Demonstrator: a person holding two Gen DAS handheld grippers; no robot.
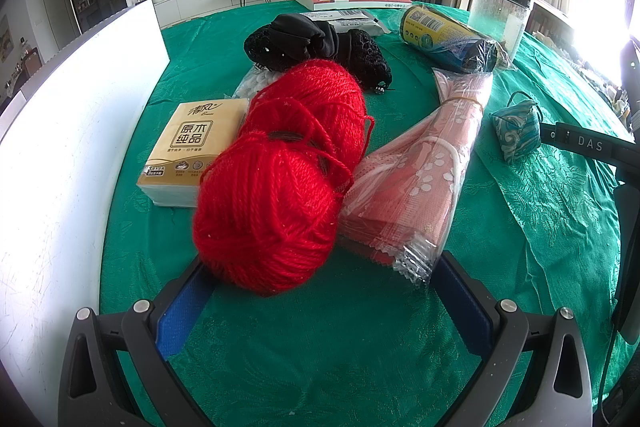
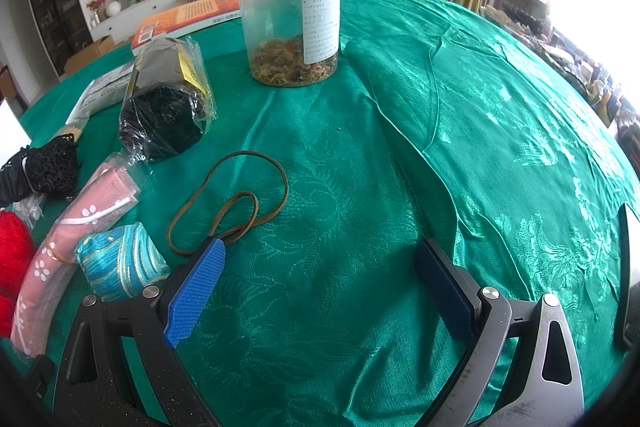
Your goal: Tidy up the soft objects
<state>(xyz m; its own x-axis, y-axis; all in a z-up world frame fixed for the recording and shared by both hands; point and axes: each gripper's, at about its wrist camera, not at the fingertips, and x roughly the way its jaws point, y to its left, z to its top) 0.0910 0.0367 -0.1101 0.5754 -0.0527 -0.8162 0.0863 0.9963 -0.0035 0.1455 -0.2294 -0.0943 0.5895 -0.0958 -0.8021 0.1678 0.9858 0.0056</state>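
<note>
clearly nothing is in hand yet: both grippers hover low over the green tablecloth with their jaws spread wide and empty. the left gripper faces the heap of soft things, and the red yarn, two balls pressed together, sits right at the mouth of its blue pads, the nearer ball just touching the left pad, so i judge the yarn is what it is lined up for. leaning against the yarn on one side is a tissue pack, on the other a plastic-wrapped pink cloth; behind lie a black net bundle and a wrapped dark roll. a white box wall stands just beside the pile, probably where the soft things are meant to go.

the right gripper points at bare cloth, beside a small blue pouch whose brown cord loops out past its left pad. a lidded plastic jar stands well beyond, hard and likely left alone.
</note>
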